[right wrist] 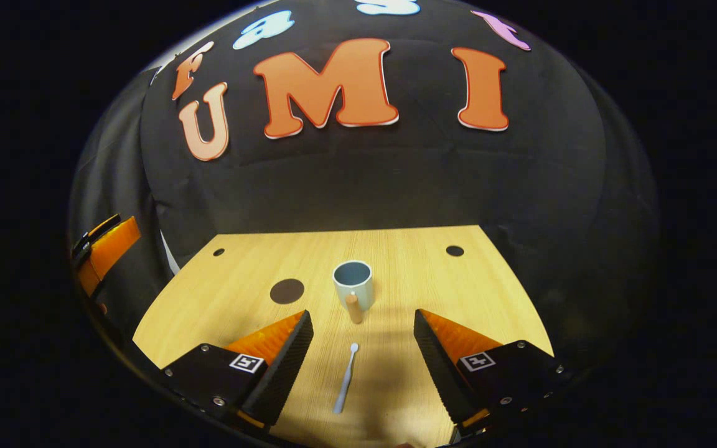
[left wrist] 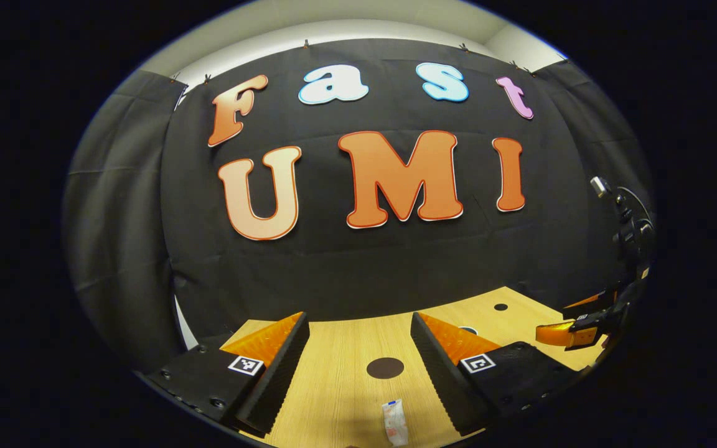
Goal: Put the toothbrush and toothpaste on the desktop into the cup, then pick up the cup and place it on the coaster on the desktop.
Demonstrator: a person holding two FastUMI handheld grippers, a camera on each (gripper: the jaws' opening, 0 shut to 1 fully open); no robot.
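The pale blue plastic toothbrush (right wrist: 346, 378) lies flat on the light wooden desktop (right wrist: 489, 292), midway between the spread fingers of the right gripper (right wrist: 363, 333), its head pointing to 12 o'clock. Beyond it, also at 12 o'clock, stands the grey-blue ceramic cup (right wrist: 353, 283), upright and empty, with its wooden handle (right wrist: 353, 307) facing the camera. The dark round coaster (right wrist: 287, 290) sits at about 10 o'clock from the toothbrush, near the cup but apart from it.

In the left gripper view, the small white toothpaste tube (left wrist: 394, 422) lies between the parted fingers of the left gripper (left wrist: 360, 336), with the coaster at 12 o'clock of it. Both sets of jaws stand released, grasping nothing.

The toothbrush looks light, thin and stiff, and likely slippery against the desktop; a pinch across the middle of its handle seems safest. The tube should be light and soft, so taking it across its flat body suits. The cup looks heavier and breakable; its wall near the rim offers a firm hold.
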